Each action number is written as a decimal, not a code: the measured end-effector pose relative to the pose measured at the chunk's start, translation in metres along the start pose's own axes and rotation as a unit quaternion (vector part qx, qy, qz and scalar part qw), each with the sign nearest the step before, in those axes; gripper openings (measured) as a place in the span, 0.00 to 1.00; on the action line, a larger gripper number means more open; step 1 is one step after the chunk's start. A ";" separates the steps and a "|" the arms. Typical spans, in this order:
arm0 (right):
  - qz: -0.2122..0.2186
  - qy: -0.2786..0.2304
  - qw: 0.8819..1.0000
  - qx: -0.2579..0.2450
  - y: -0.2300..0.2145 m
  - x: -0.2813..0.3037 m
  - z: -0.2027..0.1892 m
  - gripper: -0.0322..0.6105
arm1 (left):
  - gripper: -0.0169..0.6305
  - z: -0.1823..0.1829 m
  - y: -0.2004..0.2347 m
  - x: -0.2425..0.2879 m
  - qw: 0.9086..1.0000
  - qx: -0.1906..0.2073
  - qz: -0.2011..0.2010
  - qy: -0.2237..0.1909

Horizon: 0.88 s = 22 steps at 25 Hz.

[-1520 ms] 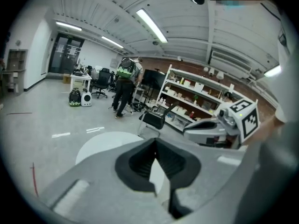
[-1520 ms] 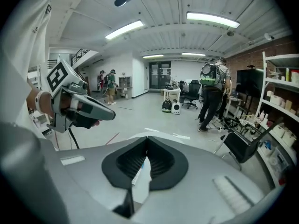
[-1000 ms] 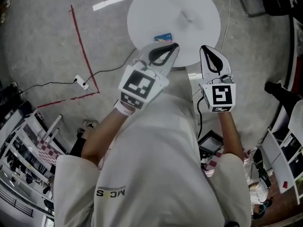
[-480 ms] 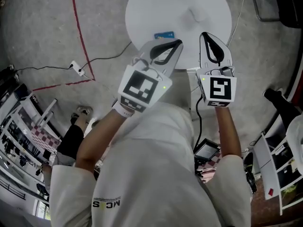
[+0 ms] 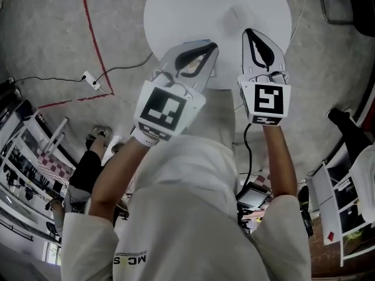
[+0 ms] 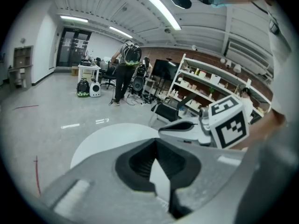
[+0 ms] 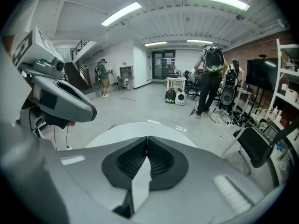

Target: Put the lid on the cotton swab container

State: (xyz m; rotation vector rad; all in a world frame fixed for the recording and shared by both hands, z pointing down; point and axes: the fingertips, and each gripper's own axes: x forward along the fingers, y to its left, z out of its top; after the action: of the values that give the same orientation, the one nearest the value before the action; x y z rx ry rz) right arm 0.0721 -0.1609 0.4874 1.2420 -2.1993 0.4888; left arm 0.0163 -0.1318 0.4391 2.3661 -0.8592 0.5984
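Note:
In the head view a round white table [image 5: 176,10] stands ahead of me. A faint clear thing [image 5: 234,13] lies near its middle, too washed out to name. I cannot pick out a lid in any view. My left gripper [image 5: 209,44] hangs over the table's near edge with its jaws shut and nothing between them. My right gripper [image 5: 248,33] is beside it to the right, also shut and empty. In the left gripper view the left gripper [image 6: 155,141] has its jaws closed, pointing at the table [image 6: 103,141], with the right gripper [image 6: 187,126] alongside. The right gripper view shows the right gripper [image 7: 147,138] shut the same way.
Red tape lines [image 5: 94,40] and a power strip [image 5: 89,79] with a cable lie on the concrete floor to the left. Shelves [image 5: 351,209] stand at the right and racks at the lower left. A person with a backpack [image 7: 212,78] stands far off by desks. A black chair [image 7: 254,146] is at the right.
Both grippers have moved a little farther over the table's near edge. The small blue thing seen on the table earlier is now hidden behind the left gripper.

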 end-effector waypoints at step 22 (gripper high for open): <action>0.003 0.033 0.999 0.021 -0.036 0.056 -0.038 0.05 | 0.03 -0.021 0.019 0.035 1.000 -0.016 0.012 0.021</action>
State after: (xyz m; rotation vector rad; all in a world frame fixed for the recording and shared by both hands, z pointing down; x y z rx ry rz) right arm 0.0910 -0.1948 0.5531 1.2247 -2.1478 0.5726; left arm 0.0231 -0.1467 0.4807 2.3101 -0.8742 0.6368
